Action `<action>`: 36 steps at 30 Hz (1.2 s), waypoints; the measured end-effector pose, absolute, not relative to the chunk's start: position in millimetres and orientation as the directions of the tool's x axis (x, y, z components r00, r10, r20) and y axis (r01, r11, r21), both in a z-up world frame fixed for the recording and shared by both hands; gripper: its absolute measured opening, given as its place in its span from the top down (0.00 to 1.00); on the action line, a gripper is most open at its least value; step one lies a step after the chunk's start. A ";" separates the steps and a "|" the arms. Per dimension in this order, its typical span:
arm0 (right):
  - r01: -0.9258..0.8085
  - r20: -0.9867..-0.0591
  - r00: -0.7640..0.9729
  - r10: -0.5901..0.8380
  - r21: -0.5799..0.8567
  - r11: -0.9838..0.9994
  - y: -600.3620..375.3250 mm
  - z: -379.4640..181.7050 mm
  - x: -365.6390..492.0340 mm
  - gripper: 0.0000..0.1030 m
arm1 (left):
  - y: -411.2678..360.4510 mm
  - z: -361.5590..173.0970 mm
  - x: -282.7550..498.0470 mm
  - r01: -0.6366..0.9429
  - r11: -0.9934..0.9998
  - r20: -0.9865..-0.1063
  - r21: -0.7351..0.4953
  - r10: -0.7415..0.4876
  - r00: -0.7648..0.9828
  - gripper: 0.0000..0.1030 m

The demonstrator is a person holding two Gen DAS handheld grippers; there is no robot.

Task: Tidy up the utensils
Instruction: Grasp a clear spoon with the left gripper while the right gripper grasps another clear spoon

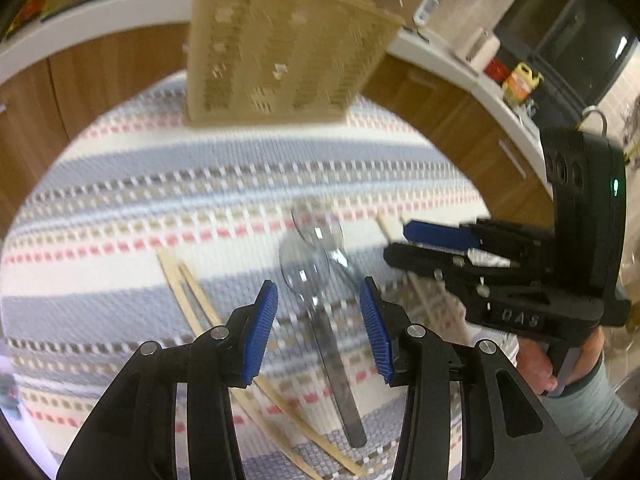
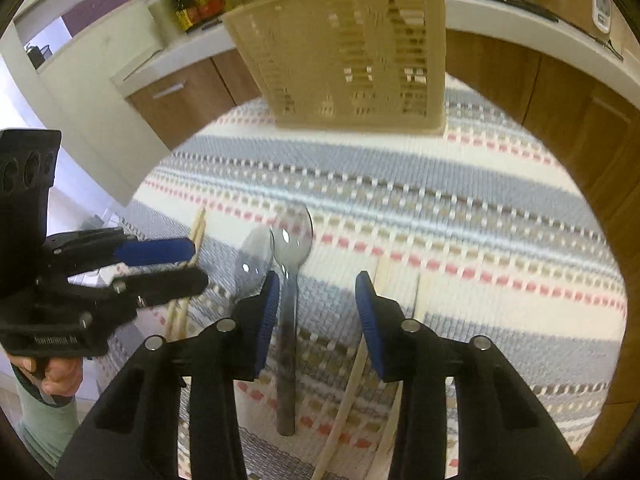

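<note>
Both my left tongs (image 1: 319, 294) and right tongs (image 2: 316, 286) gaped empty over the mat (image 1: 140, 200), the two spoons (image 1: 316, 256) lying between them, handles near, bowls toward the far basket (image 1: 280, 52), left closer

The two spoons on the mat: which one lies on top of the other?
The spoon whose bowl reaches farther toward the basket lies on top; its handle crosses the other spoon, whose bowl sits nearer the cameras.

Both wrist views look forward and down, close over the striped mat (image 1: 160, 184); both share the spoons (image 2: 292, 240) and basket (image 2: 352, 52).
</note>
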State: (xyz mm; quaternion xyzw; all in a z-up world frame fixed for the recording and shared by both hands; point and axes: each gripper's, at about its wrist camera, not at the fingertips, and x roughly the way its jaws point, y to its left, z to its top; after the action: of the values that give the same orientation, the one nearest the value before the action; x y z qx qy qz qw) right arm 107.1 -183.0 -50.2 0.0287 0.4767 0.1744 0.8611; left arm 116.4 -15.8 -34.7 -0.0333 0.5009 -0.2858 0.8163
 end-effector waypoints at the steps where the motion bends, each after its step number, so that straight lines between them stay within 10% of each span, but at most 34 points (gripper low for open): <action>1: -0.267 -0.812 0.480 0.332 0.225 0.937 -184.7 -52.8 107.5 0.68 | -18.5 -39.5 114.7 0.434 0.837 -0.806 -0.333 -0.491 0.330 0.60; 15: -0.284 -0.840 0.411 0.356 0.253 0.925 -176.3 -47.1 132.3 0.68 | -67.7 -62.6 137.2 0.420 0.898 -0.859 -0.133 -0.316 0.403 0.70; 36: -0.317 -0.892 0.375 0.253 0.133 0.939 -126.5 -63.4 168.8 0.56 | 6.8 -53.2 194.4 0.266 0.888 -0.811 -0.375 -0.453 0.369 0.71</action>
State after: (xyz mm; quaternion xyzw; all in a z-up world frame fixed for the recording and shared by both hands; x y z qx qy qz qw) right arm 168.8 -126.5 -63.4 -0.0298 0.5318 0.1719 0.8287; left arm 194.4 6.8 -53.2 -0.0904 0.5171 -0.2188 0.8225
